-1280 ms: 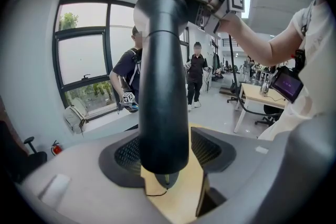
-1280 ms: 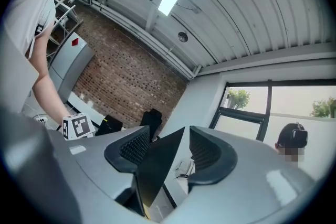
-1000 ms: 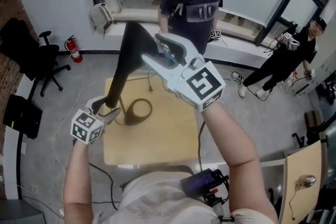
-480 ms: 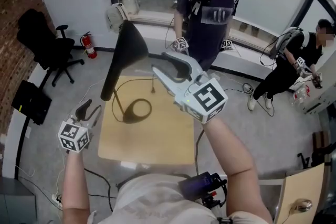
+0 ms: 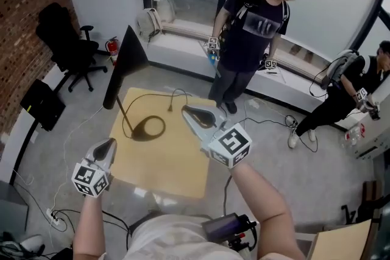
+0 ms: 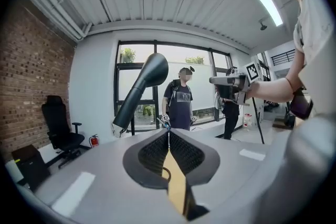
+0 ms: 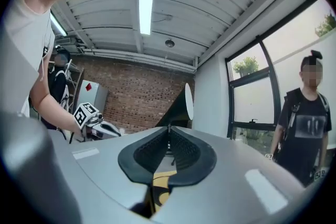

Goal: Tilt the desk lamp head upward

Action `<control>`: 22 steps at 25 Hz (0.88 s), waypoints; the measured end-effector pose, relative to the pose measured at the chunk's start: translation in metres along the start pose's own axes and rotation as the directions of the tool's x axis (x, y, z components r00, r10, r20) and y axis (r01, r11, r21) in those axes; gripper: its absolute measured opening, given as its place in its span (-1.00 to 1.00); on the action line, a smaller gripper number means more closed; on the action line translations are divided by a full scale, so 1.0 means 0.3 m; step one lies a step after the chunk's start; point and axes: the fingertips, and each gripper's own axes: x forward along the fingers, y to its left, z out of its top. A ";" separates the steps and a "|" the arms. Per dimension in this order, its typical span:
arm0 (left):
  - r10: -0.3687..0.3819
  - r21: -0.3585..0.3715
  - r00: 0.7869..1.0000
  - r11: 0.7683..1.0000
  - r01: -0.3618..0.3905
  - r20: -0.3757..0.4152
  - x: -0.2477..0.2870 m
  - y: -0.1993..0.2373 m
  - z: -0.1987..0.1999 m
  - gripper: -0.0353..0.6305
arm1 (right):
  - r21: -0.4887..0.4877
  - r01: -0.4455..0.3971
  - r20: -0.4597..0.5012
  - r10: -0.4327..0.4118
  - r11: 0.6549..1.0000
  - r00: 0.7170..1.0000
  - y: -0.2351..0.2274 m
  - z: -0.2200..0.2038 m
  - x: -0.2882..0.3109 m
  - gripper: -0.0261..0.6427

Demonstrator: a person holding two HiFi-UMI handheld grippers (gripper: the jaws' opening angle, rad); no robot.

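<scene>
Head view: desk lamp stands at the far-left corner of the desk, head probably light, rigid, stiff-hinged, so take it by the cone rim; your left hand-held gripper and right hand-held gripper have just closed empty, apart from it.

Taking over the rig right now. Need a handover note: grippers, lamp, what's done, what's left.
Left gripper: shut, jaws just closed, nothing between them. It is by the table's near left corner, clear of the lamp.
Right gripper: shut, jaws just closed, empty. It is over the table, apart from the lamp.
Desk lamp: base on the table's far left part. Neither gripper touches the lamp head.
Done: the head looks tilted up; in the right gripper view its open face is turned sideways, not down at the table.
Left: probably only a check of the angle.
</scene>
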 end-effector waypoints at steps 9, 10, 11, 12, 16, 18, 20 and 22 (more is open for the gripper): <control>0.024 -0.052 1.000 0.998 -0.024 -0.003 -0.107 -0.307 -0.077 -0.89 | 0.241 -0.166 0.009 0.169 0.956 0.986 0.091 -0.213 -0.243 -0.89; 0.025 -0.062 0.999 0.998 -0.026 -0.023 -0.134 -0.358 -0.093 -0.89 | 0.269 -0.182 0.009 0.187 0.946 0.982 0.115 -0.233 -0.289 -0.89; 0.025 -0.071 0.999 0.997 -0.028 -0.041 -0.157 -0.411 -0.104 -0.89 | 0.291 -0.197 0.008 0.204 0.936 0.979 0.136 -0.252 -0.338 -0.89; 0.022 -0.077 0.999 0.997 -0.025 -0.047 -0.163 -0.455 -0.104 -0.89 | 0.296 -0.212 0.009 0.219 0.931 0.976 0.146 -0.261 -0.377 -0.89; -0.002 -0.075 1.000 0.997 0.002 0.002 -0.112 -0.491 -0.074 -0.89 | 0.239 -0.271 0.020 0.274 0.932 0.962 0.156 -0.265 -0.384 -0.89; 0.000 -0.090 1.000 0.996 0.000 0.001 -0.124 -0.498 -0.099 -0.89 | 0.277 -0.277 0.009 0.285 0.920 0.958 0.187 -0.329 -0.382 -0.89; -0.002 -0.110 1.000 0.994 0.000 -0.010 -0.120 -0.519 -0.133 -0.89 | 0.308 -0.268 -0.002 0.282 0.913 0.959 0.205 -0.374 -0.395 -0.89; -0.010 -0.127 1.000 0.992 0.008 -0.019 -0.115 -0.543 -0.161 -0.89 | 0.333 -0.266 -0.007 0.284 0.905 0.959 0.226 -0.409 -0.411 -0.89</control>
